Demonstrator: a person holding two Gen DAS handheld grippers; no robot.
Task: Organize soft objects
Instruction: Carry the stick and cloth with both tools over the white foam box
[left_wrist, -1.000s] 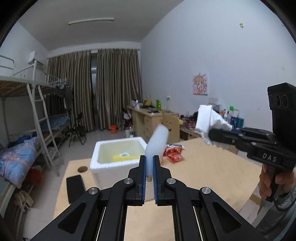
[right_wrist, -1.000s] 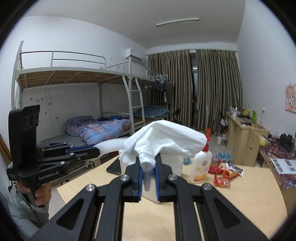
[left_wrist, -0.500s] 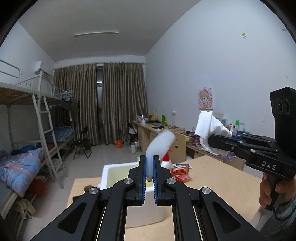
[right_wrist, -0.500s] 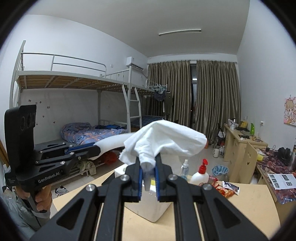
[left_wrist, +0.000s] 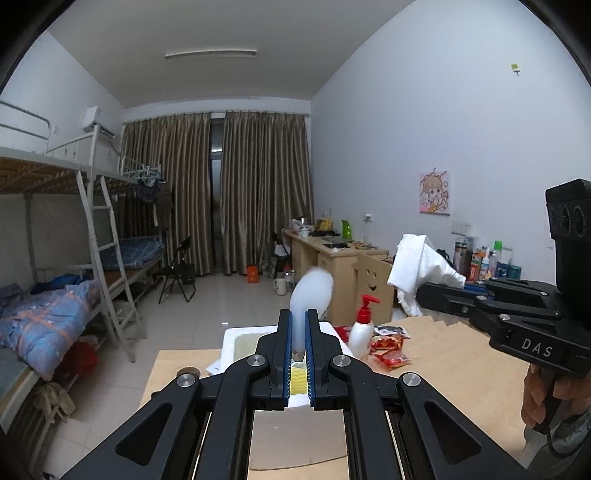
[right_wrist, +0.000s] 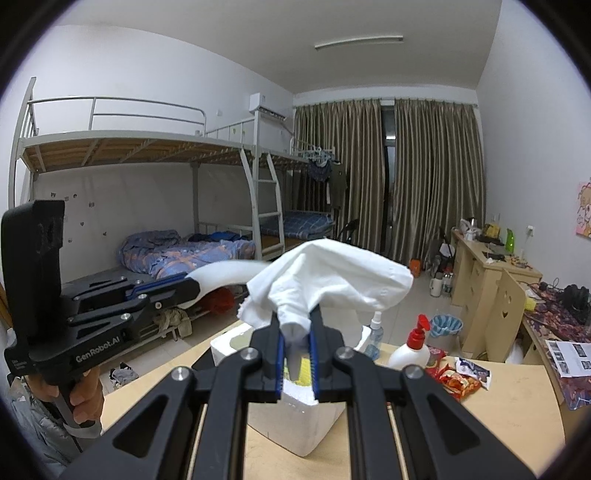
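We hold both grippers up over the table, each with something soft in it.

Left gripper: jaws drawn nearly together, pinching a white foam strip. The strip stands up past the fingertips and bends over at the top. From the right wrist view the same strip curves out of the left gripper like a bow, well above the tabletop.

Right gripper: jaws closed onto a crumpled white cloth. The cloth bunches between the pads and billows out above them. In the left wrist view the cloth sticks up from the right gripper, off to our right and clear of the table.

Below and ahead of both grippers sits a white foam box on the table, open at the top. Inside we see something yellow; we cannot tell what it is. Neither held item touches the box.

Just right of the box stands a white pump bottle with a red top. A small clear spray bottle stands behind it. Red snack packets lie on the table beside the pump bottle.

Room behind: bunk beds along one wall, brown curtains at the far end.
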